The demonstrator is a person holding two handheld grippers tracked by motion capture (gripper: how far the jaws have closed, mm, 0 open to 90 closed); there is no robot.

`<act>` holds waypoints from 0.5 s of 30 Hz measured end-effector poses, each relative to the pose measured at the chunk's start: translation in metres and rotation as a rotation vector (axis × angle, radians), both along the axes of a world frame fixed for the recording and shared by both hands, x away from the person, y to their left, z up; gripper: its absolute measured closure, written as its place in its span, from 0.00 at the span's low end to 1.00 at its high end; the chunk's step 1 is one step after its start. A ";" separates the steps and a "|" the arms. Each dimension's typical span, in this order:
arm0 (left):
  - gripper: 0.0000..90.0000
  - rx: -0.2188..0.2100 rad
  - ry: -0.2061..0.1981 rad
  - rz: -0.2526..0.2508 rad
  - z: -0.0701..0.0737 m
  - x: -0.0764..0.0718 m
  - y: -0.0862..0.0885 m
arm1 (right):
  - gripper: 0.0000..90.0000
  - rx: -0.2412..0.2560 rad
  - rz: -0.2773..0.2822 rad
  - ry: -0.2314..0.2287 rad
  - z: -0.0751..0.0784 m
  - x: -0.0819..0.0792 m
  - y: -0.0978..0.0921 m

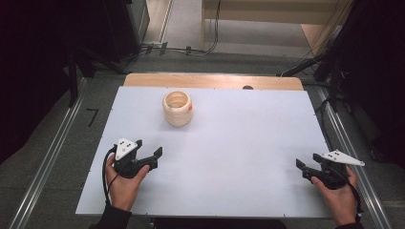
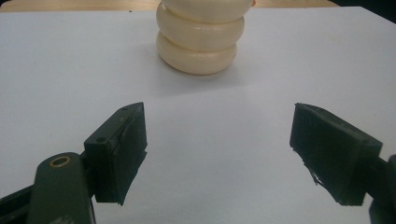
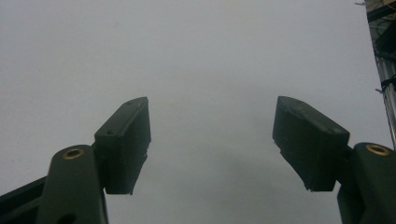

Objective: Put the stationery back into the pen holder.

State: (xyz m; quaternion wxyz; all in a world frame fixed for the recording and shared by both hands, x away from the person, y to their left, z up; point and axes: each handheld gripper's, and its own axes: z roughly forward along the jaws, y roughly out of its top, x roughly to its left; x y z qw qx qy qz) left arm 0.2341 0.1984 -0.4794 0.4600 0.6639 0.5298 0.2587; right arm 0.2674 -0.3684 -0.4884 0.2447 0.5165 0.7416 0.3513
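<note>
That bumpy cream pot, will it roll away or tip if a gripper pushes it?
Probably not roll: the cream pot stands upright on a broad base. Its rounded, smooth-looking ridges might let jaws slip. It looks hollow from above, so likely light and easy to slide on the white table.

I see the table [image 1: 248,138] under a white sheet, with a bare wood strip [image 1: 210,81] along its far edge. Metal rails [image 1: 45,164] flank it on grey floor [image 1: 57,191]. Beyond it cables [image 1: 181,49] cross toward pale wooden furniture [image 1: 272,12]; both sides are dark.
</note>
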 end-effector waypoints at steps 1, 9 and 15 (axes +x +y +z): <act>0.22 -0.002 -0.003 -0.003 0.000 -0.001 0.000 | 0.29 0.000 0.001 0.001 0.000 0.000 0.000; 0.22 0.020 -0.003 -0.014 0.000 -0.006 -0.001 | 0.29 -0.002 -0.002 -0.002 0.001 0.000 -0.001; 0.22 0.022 0.007 -0.017 -0.002 -0.005 0.001 | 0.29 -0.008 -0.008 -0.002 0.001 -0.001 -0.002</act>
